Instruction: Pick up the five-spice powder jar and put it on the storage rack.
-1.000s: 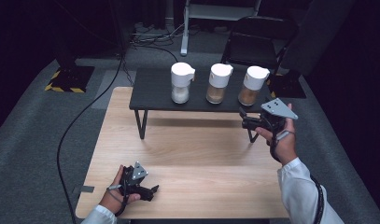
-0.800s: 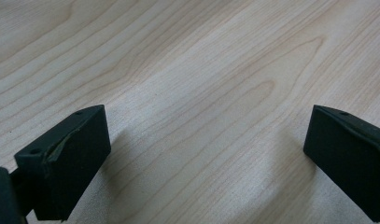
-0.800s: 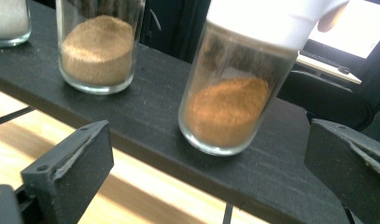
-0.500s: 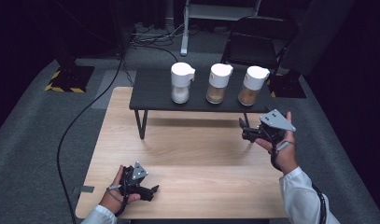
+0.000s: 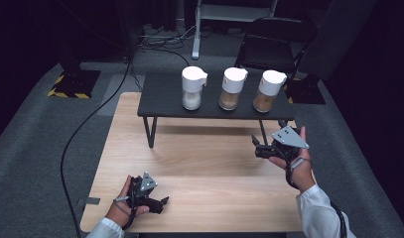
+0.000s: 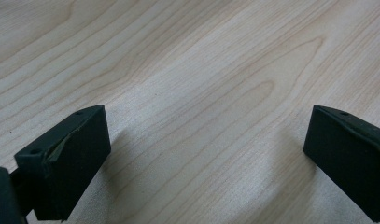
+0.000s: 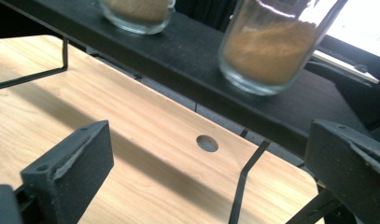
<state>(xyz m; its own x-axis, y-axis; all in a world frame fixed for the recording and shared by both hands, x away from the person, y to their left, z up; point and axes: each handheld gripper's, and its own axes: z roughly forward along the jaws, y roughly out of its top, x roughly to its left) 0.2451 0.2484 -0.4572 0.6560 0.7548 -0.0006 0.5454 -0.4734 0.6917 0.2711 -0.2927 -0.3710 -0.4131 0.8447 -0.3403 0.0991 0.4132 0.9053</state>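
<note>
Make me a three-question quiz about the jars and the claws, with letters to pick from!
1. Where do the jars stand?
A. on the black shelf
B. on the floor
C. on the chair

2. How many jars are there?
A. two
B. three
C. five

3. What is the right claw doing?
A. squeezing a jar
B. holding a spoon
C. open and holding nothing

Answers:
1. A: in the high view all the jars sit in a row on the black shelf above the wooden table.
2. B: three white-lidded jars show side by side.
3. C: in the right claw view its jaws stand wide apart with just table and shelf between them.
</note>
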